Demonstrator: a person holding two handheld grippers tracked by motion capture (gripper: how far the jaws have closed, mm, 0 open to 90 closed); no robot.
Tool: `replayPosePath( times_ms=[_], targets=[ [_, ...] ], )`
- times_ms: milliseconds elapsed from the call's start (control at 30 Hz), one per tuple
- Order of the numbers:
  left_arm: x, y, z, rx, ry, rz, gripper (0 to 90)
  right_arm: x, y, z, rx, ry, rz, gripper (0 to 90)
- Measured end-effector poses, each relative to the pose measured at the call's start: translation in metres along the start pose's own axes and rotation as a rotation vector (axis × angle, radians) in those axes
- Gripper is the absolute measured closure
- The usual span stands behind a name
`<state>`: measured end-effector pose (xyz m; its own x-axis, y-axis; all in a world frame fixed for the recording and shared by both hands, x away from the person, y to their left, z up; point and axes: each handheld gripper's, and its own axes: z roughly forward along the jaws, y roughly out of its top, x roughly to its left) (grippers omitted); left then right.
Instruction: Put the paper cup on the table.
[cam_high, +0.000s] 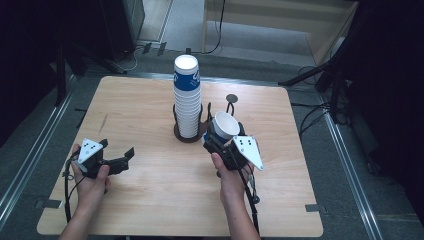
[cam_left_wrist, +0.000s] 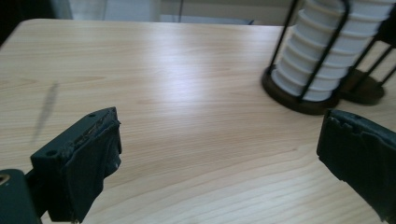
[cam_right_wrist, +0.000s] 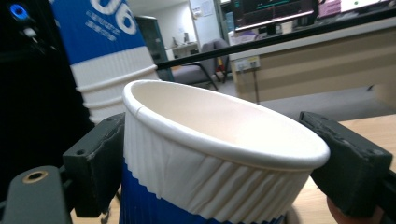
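High view, left claw: my left gripper hovers low over the pale wooden table, jaws wide apart, nothing between them; free for a next pick, I judge.
Stack: tall column of nested white-and-blue paper cups stands upright in a black wire holder, kept from toppling.
Right claw: my right gripper clamps one white-and-blue paper cup by its sides, mouth tilted, just beside the stack.
Writing: white characters on blue band, partly cut off, unreadable.
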<state>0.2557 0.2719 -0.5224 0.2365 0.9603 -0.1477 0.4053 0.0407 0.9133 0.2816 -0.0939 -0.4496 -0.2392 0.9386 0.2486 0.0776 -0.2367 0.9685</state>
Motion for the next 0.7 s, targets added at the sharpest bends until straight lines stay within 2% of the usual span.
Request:
replayPosePath(
  times_ms=[200,333,500,700],
  targets=[
    [0.022,-0.007,0.001,0.018,0.062,-0.017,0.8,-0.007,0.003,0.003,-0.013,-0.016,-0.063,12.7],
    [0.031,-0.013,0.002,0.033,0.094,-0.009,0.8,-0.011,0.004,0.005,-0.008,-0.037,-0.111,12.7],
    [0.039,-0.016,0.0,0.03,0.094,-0.019,0.8,-0.017,0.004,0.007,-0.009,-0.061,-0.204,12.7],
    [0.041,-0.019,0.0,0.012,0.083,-0.031,0.8,-0.026,0.005,0.009,-0.013,-0.076,-0.25,12.7]
  ],
)
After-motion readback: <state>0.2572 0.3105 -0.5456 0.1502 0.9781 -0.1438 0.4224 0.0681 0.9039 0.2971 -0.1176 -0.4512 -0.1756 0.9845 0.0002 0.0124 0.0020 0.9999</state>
